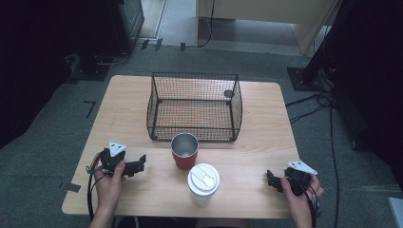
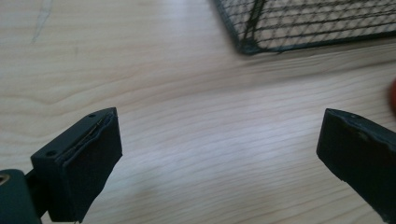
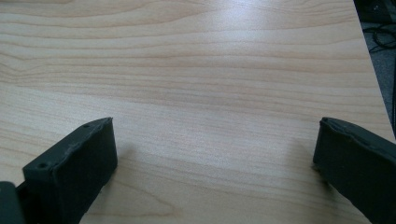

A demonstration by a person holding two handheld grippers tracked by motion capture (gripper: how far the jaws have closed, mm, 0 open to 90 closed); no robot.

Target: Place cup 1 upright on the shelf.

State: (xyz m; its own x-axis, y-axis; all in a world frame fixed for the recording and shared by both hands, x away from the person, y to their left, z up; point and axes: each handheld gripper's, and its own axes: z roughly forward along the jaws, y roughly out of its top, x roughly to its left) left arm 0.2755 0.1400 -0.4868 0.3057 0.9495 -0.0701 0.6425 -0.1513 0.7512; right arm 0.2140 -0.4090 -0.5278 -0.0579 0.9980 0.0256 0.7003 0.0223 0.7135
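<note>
A red cup [image 1: 184, 150] with a metal inside stands near the table's middle, just in front of a black wire basket [image 1: 195, 107]. A white cup with a white lid [image 1: 203, 183] stands closer to the front edge. My left gripper [image 1: 138, 165] rests at the front left, held by a hand, its jaws wide open [image 2: 219, 154] over bare wood. A corner of the basket [image 2: 247, 44] lies ahead of it. My right gripper [image 1: 270, 179] sits at the front right, also open [image 3: 215, 158], with nothing between the jaws.
The light wooden table [image 1: 128, 118] stands on grey carpet. Cables [image 1: 323, 102] run over the floor to the right. Dark stands and furniture sit at the back. The basket holds nothing that I can see.
</note>
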